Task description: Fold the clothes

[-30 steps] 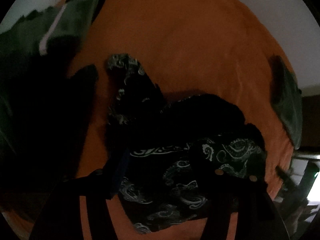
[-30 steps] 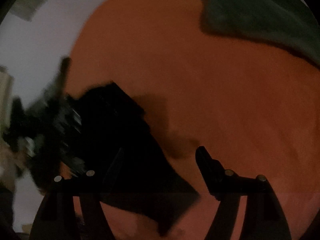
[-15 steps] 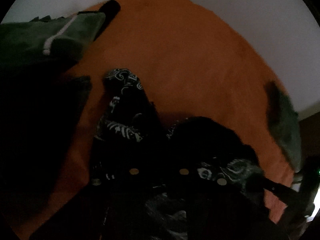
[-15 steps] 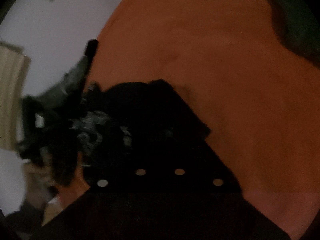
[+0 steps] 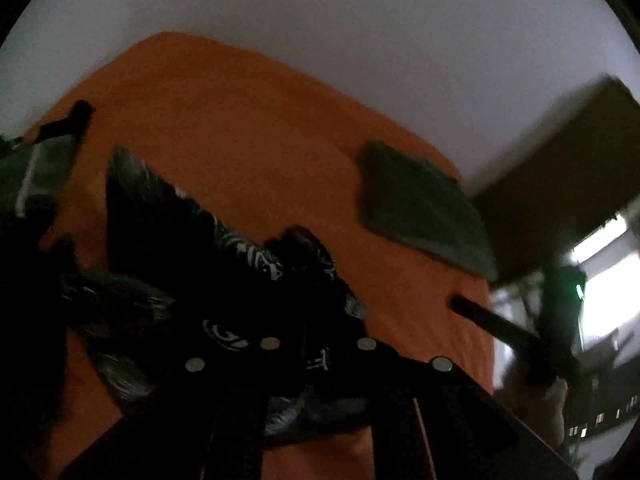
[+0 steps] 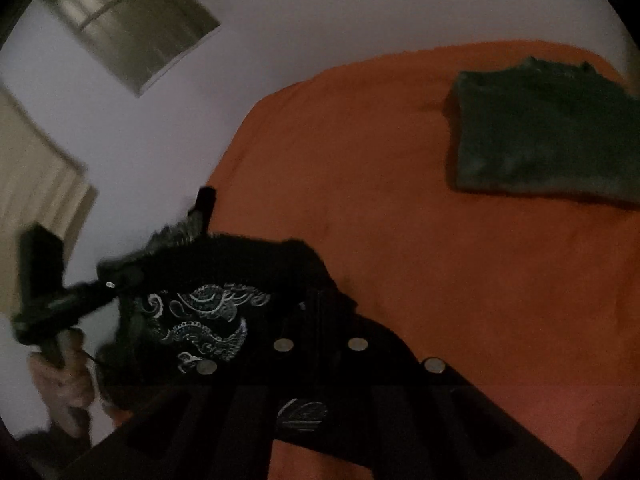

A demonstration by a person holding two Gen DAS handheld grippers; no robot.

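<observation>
**Inspector:** Report the position of the garment against both tongs.

**Assistant:** The black patterned garment (image 5: 224,276) hangs bunched between the two tools, over the orange bed (image 5: 240,120). The left tongs (image 5: 316,350) appear closed on its cloth; the fingers stand close together with fabric running straight into them. The right tongs (image 6: 320,346) likewise appear pinched on an edge of the same garment (image 6: 208,316).

**Inspector:** Long axis?

**Assistant:** It runs roughly from one grip to the other, left to right across the person's front (the lighting is dim, so the hem and the sleeves cannot be told apart). In the right wrist view the left tool and the hand (image 6: 60,384) holding it sit at the far left end of the cloth.

**Inspector:** Which hand is nearer?

**Assistant:** Neither; each holds one end. Any laying-down would go forward, toward the open stretch of bed ahead of both grips.

**Inspector:** Other items?

**Assistant:** A folded dark green garment (image 6: 544,128) lies flat near the far corner, well apart. More dark green cloth with a white stripe (image 5: 36,168) sits at the left.
</observation>
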